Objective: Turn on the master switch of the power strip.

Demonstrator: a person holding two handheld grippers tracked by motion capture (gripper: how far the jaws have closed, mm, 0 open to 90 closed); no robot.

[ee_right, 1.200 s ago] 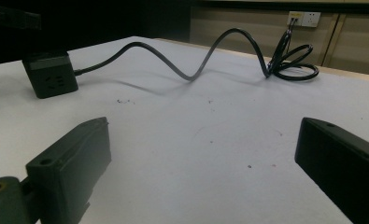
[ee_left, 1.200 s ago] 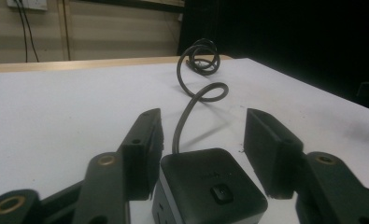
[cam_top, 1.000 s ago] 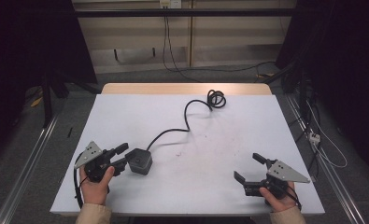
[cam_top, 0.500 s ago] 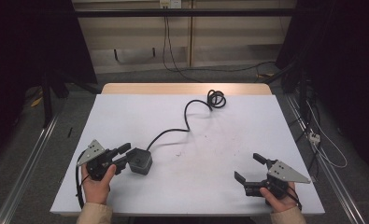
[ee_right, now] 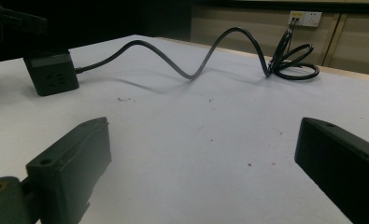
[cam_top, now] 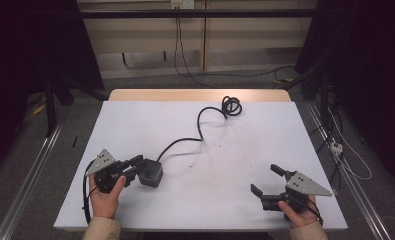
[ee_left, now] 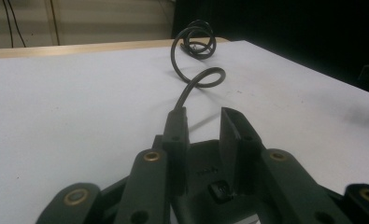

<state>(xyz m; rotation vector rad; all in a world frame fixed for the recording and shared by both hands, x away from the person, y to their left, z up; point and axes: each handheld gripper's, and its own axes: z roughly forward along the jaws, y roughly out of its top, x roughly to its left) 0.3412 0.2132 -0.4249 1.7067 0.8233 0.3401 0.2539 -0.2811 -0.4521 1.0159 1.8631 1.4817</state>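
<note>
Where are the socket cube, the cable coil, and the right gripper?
socket cube (cam_top: 150, 173): high view, its top face.
cable coil (cam_top: 231, 106): high view, on the loops at the table's far edge.
right gripper (cam_top: 268, 179): high view, midway between its open fingertips.

A black cube-shaped power adapter (cam_top: 150, 173) sits on the white table (cam_top: 245, 150), right at the tips of my left gripper (cam_top: 135, 166). Seen along that gripper, its two black jaws stand on either side of the adapter's body (ee_left: 210, 177), a little apart (I cannot tell whether they press on it). A face with socket slots (ee_right: 51, 74) looks toward my right gripper (cam_top: 267, 181), which rests well apart from it, jaws spread wide. A black cable (cam_top: 185, 140) leaves the adapter's far side, curves away from my left gripper in an S, and ends in a small coil (cam_top: 231, 106) near the table's far edge.
</note>
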